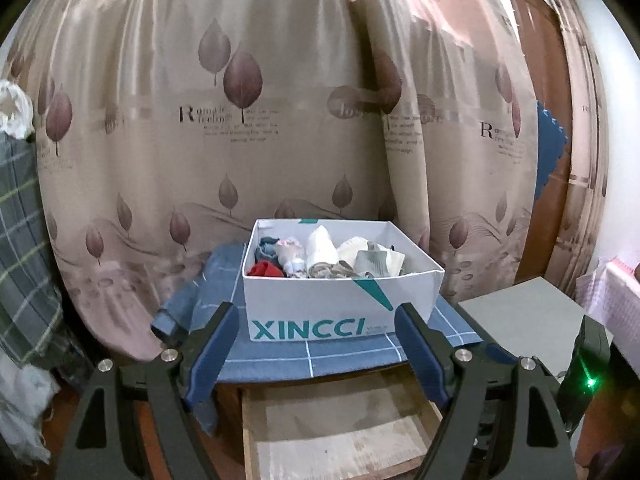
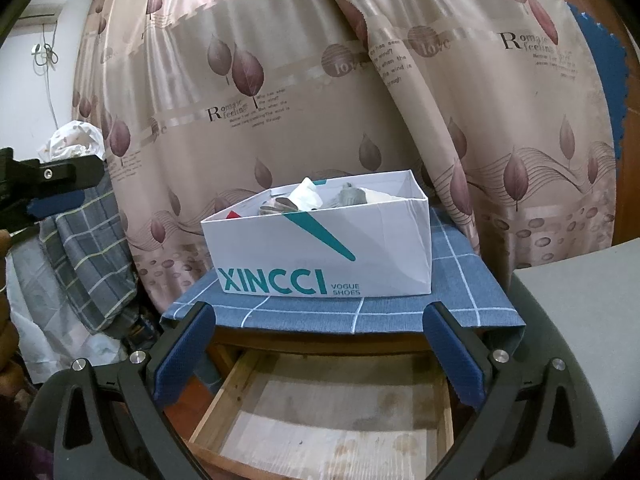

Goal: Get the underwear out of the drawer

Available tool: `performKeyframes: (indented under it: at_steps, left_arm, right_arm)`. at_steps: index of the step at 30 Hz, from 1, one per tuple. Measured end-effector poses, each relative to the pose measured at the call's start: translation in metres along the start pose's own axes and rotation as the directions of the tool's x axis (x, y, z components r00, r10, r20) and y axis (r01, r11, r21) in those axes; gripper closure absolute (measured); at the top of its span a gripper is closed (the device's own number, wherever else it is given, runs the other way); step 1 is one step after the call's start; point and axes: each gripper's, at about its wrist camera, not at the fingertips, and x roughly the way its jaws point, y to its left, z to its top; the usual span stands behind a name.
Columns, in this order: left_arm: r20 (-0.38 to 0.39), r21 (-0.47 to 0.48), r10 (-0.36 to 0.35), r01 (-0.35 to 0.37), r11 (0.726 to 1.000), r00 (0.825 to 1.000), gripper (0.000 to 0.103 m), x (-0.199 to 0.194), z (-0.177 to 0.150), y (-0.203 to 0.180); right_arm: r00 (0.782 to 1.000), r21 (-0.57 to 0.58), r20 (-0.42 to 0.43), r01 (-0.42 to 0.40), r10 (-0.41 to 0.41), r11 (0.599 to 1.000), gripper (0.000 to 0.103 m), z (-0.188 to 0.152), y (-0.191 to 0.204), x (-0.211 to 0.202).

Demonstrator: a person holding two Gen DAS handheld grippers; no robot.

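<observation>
A wooden drawer stands pulled open below the table; its bare bottom shows no clothes. On the table's blue checked cloth sits a white XINCCI shoe box holding several folded garments, among them a red one. The box also shows in the right wrist view. My left gripper is open and empty, held above the drawer in front of the box. My right gripper is open and empty above the drawer.
A leaf-patterned curtain hangs behind the table. A grey flat surface lies at the right. A checked grey bundle and white bags stand at the left. The left gripper's side shows at the left edge.
</observation>
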Motion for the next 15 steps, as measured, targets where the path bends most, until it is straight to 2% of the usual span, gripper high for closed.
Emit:
performKeyframes:
  at_steps: [3,10,15]
  left_arm:
    - [-0.023,-0.002,0.019,-0.019,1.000,1.000,0.017,0.005,-0.002,0.003]
    - [-0.060,0.057,0.063,-0.060,0.997,0.996,0.017,0.017,-0.014,-0.005]
    - [-0.067,0.060,0.051,-0.047,0.997,0.996,0.016,0.021,-0.022,-0.007]
  right_arm:
    - [1.000,-0.003,-0.005,-0.003,0.003,1.000,0.000,-0.001,-0.001,-0.001]
    - [1.000,-0.009,-0.012,-0.003,0.003,1.000,0.000,-0.003,-0.003,-0.002]
    - [1.000,0.010,-0.015,-0.004,0.004,1.000,0.000,-0.003,-0.010,-0.005]
